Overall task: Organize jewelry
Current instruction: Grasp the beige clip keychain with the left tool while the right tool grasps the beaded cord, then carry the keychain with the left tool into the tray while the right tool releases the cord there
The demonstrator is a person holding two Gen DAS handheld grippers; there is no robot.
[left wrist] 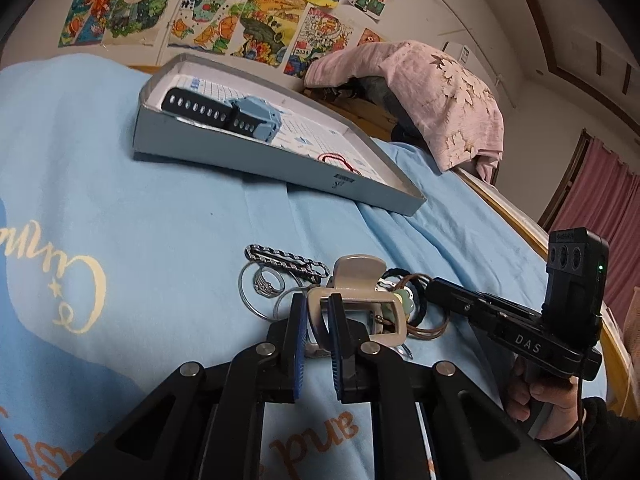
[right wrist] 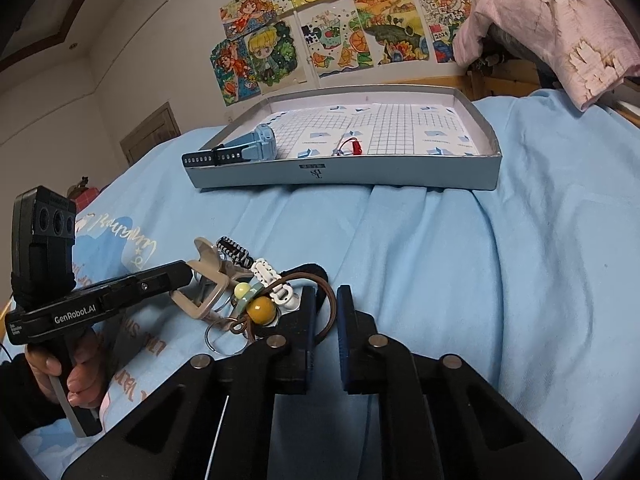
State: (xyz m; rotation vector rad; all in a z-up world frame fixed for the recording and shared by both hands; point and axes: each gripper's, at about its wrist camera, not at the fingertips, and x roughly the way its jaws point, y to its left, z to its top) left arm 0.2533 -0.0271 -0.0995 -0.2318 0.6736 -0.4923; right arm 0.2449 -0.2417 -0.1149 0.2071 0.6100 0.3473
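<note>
Pinching the beige hair claw [left wrist: 352,304] by its frame, left gripper [left wrist: 318,320] narrow on it. Right gripper [right wrist: 325,312] narrow around the brown cord loop [right wrist: 320,300], grip unclear. Lift slowly, untangling the pile; box [left wrist: 280,168] lies ahead.

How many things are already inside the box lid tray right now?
2. A blue watch lies at the tray's left end, its strap over the rim; a small red piece sits near the middle. Smaller items may escape notice.

A home bedroom: blue bedsheet [right wrist: 440,260], pink pillow [left wrist: 452,108], children's drawings [right wrist: 320,28] taped to the wall.
</note>
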